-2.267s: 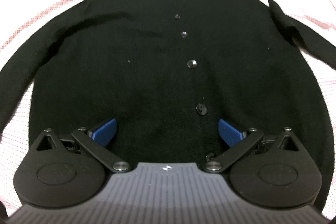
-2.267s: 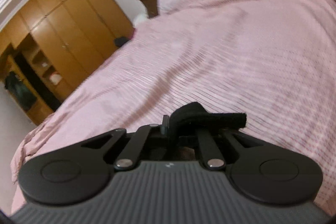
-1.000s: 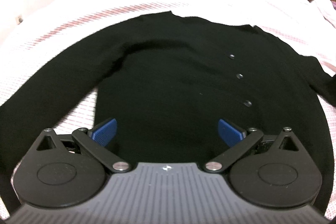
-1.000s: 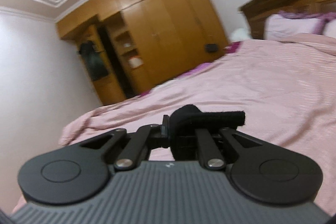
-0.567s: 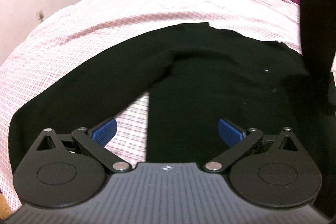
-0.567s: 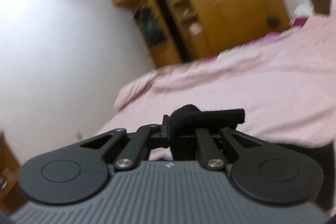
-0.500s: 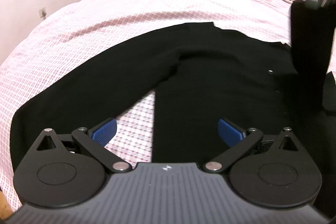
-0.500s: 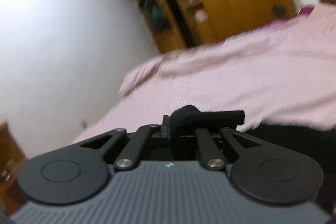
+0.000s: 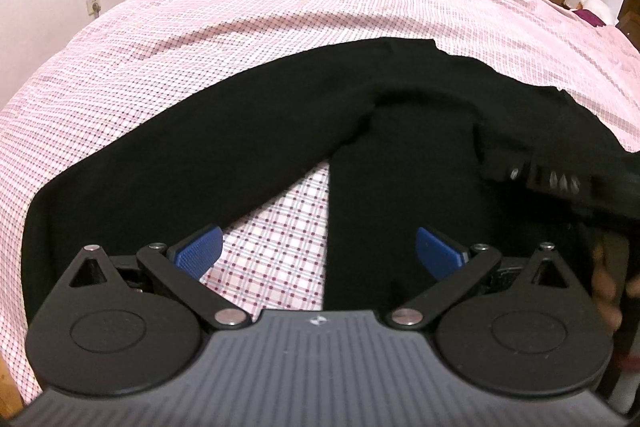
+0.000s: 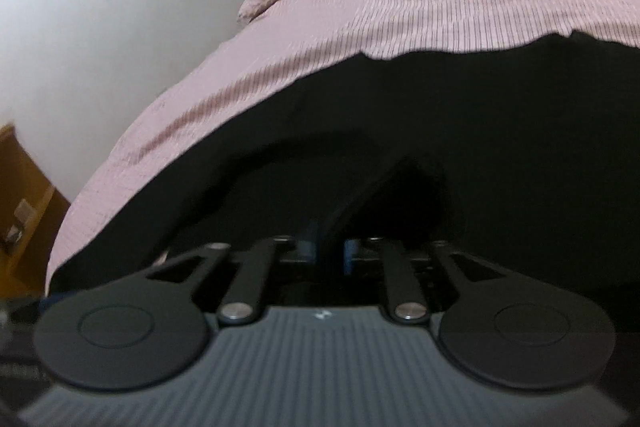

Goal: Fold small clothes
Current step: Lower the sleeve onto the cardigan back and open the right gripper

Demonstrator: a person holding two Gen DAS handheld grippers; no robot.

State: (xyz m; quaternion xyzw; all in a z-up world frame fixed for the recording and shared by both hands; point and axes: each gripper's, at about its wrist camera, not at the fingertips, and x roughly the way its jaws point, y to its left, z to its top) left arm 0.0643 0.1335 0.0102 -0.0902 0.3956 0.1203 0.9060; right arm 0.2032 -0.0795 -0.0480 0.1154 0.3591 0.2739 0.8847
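Left wrist view: a black cardigan (image 9: 400, 163) lies spread on the pink checked bed (image 9: 280, 27), one sleeve running toward 8 o'clock. The left gripper (image 9: 318, 251) gapes wide, holding nothing. The right gripper (image 10: 326, 251) has just been opening, its pads now slightly apart with a cardigan fold between them.

Black linkage gripper (image 9: 318, 251), blue-padded fingers (image 9: 199, 249), ribbed grey housing.
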